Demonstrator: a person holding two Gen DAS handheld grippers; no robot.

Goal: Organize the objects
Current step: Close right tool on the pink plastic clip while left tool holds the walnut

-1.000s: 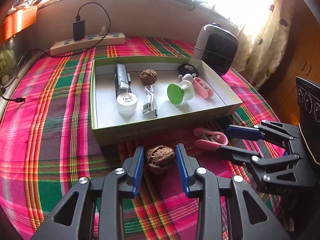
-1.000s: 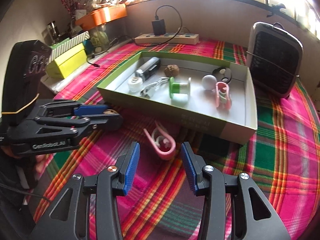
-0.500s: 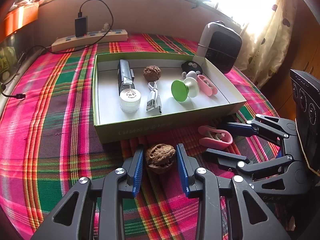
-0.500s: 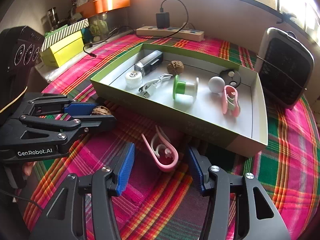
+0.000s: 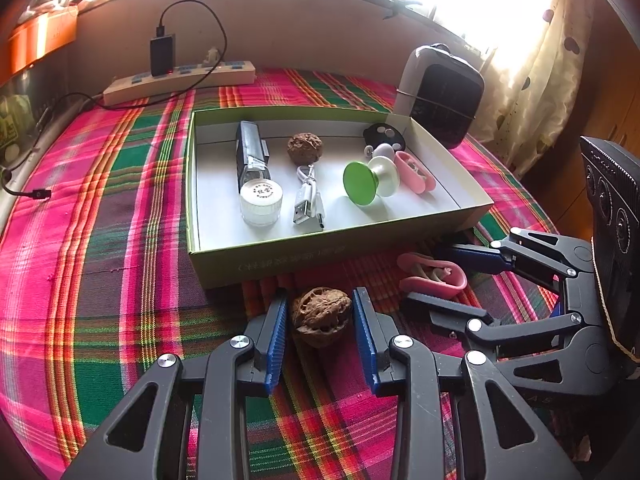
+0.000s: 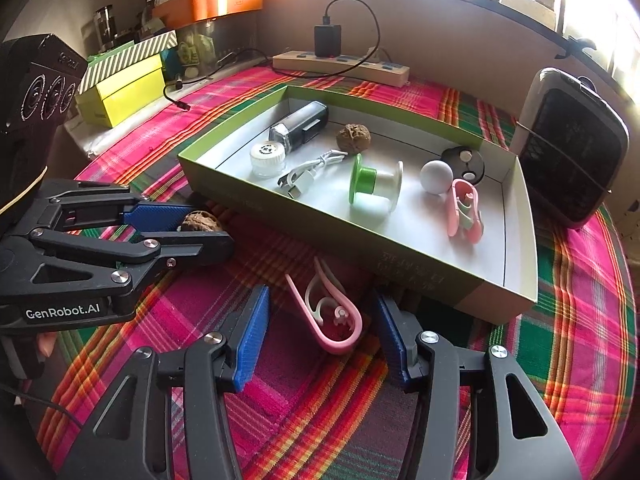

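On the plaid-covered table, just in front of the green box, the left gripper is spread around a walnut; whether its pads touch the shell is hard to tell. Beside it, the right gripper is spread wide around a pink clip lying flat, apart from both fingers.
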